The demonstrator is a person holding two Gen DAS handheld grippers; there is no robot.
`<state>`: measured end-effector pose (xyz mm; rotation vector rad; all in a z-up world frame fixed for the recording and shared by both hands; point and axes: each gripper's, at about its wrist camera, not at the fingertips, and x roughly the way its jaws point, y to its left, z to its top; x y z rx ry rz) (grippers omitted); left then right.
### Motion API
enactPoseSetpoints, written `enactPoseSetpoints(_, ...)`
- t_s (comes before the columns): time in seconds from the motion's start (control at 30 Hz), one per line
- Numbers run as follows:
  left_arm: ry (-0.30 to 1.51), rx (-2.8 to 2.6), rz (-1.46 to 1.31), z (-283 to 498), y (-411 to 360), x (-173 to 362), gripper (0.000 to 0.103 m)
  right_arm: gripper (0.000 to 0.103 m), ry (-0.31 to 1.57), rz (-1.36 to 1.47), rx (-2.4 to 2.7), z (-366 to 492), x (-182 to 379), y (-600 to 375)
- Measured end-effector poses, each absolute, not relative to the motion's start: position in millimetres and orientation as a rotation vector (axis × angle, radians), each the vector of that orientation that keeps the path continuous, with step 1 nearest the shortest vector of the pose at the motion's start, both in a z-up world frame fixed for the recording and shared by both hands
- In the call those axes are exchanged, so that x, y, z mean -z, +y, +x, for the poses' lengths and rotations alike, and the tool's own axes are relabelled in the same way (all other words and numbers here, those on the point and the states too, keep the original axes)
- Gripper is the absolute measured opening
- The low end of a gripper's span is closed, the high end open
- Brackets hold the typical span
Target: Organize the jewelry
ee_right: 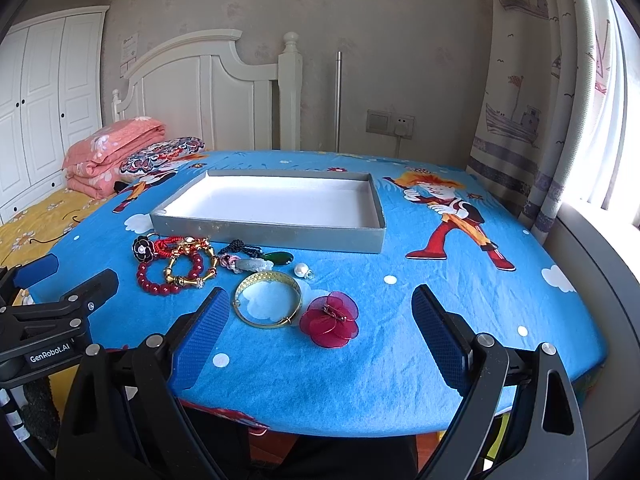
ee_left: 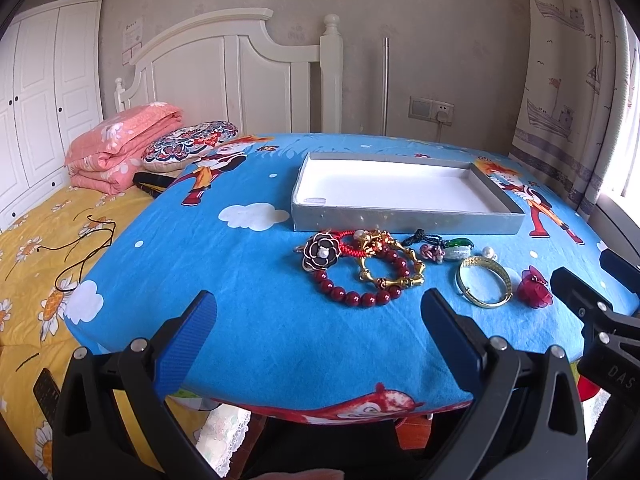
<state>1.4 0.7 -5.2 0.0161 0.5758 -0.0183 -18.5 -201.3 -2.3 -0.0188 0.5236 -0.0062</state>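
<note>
- Both my blue-padded grippers, left point(ee_left: 318, 322) and right point(ee_right: 320, 320), hover spread wide over the near table edge, holding nothing.
- Jewelry lies on the blue cartoon tablecloth point(ee_right: 400, 360): gold bangle point(ee_right: 267, 300), sheer red fabric flower point(ee_right: 330, 319), dark red bead bracelet point(ee_left: 362, 286).
- Behind them sits the shallow grey cardboard tray point(ee_right: 264, 233), white inside.

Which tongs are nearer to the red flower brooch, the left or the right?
The right tongs. The red flower brooch lies between their open fingers. The left tongs are open over the red bead bracelet, further left of it.
</note>
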Motion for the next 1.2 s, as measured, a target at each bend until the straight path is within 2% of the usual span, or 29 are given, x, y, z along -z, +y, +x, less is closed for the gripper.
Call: enactPoseSetpoints(1.2, 0.579, -0.022, 0.007, -2.7, 10.2, 4.9, 0.099, 0.090, 0.540, -0.009, 0.006, -16.2, 5.2, -203.0)
